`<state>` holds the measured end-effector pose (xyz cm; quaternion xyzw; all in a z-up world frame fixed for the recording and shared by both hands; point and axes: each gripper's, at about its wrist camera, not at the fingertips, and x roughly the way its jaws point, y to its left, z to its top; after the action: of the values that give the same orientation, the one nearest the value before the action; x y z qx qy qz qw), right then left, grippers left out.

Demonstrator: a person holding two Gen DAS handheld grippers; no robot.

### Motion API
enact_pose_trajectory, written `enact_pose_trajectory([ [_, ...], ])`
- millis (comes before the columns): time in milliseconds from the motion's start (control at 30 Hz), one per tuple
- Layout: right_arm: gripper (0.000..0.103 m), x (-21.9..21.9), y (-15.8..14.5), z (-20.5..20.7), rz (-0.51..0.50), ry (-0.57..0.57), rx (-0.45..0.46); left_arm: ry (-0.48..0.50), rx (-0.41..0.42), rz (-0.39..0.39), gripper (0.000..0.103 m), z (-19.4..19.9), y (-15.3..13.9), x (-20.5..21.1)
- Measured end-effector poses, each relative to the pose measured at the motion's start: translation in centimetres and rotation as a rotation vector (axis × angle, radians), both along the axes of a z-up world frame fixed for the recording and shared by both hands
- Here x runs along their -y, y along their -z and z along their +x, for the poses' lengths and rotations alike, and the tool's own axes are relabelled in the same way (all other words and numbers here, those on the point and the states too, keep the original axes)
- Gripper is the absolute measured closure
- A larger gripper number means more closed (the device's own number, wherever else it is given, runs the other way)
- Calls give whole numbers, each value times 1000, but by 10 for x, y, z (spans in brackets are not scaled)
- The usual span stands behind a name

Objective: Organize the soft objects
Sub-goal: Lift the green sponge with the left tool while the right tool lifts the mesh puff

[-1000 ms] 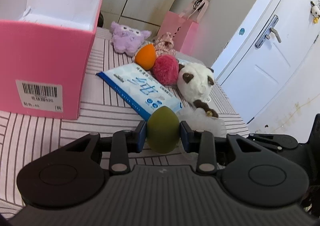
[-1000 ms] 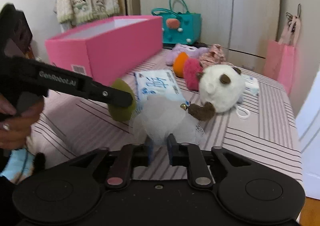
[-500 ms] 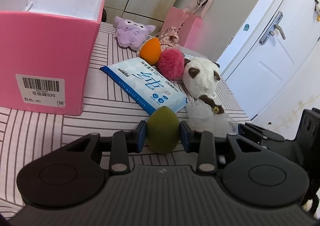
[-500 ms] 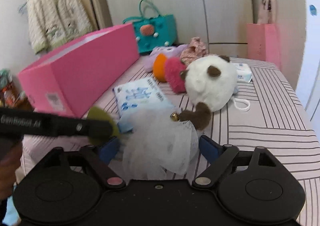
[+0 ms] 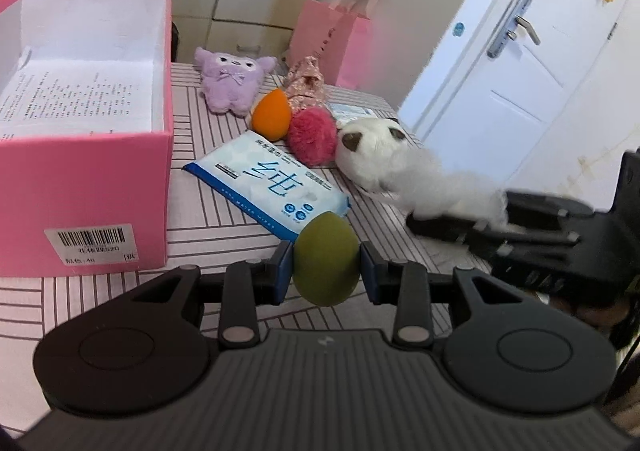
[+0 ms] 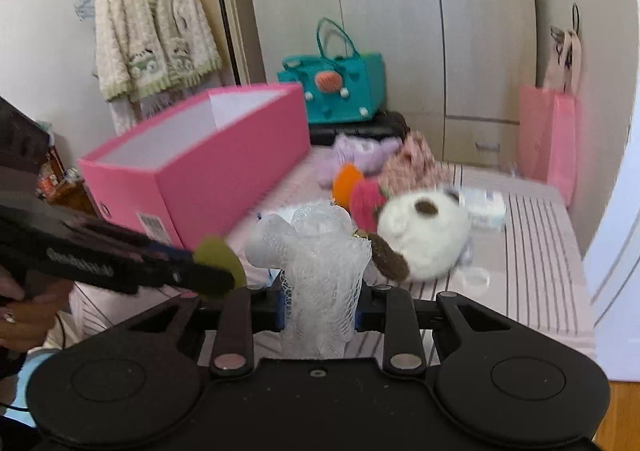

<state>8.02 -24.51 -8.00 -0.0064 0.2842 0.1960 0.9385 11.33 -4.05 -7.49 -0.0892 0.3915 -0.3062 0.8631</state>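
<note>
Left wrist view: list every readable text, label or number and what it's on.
"PURE WATER WIPES" plus one large Chinese character: blue wipes pack.
"520", after Chinese characters too small to read: barcode sticker on the pink box.
Second sticker line: seems to end in "40", unclear.
Printed sheet inside the box: too small to read.
Lettering on the left tongs, right wrist view: blurred.

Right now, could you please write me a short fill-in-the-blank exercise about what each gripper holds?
1. The left gripper is shut on the ____ makeup sponge.
2. The right gripper is shut on the white mesh ____.
3. The barcode label sticks on the ____ box.

Missing words: green; bath pouf; pink
</note>
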Motion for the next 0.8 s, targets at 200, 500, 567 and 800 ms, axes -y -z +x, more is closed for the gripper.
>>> enact_pose_trajectory([
  [200, 71, 6, -45, 5, -56, -4, 85, 21, -14, 19, 68, 5, -11, -8],
  [500, 70, -2, -57, 4, -64, -40, 6, 76, -68, -13, 68, -3, -21, -21],
  [567, 70, -7, -56, 0, -70, -67, -36, 83, -80, 6, 68, -6, -22, -24],
  [800, 70, -25, -47, -3, 2, -235, -219, 70, -88, 50, 68, -20, -30, -39],
])
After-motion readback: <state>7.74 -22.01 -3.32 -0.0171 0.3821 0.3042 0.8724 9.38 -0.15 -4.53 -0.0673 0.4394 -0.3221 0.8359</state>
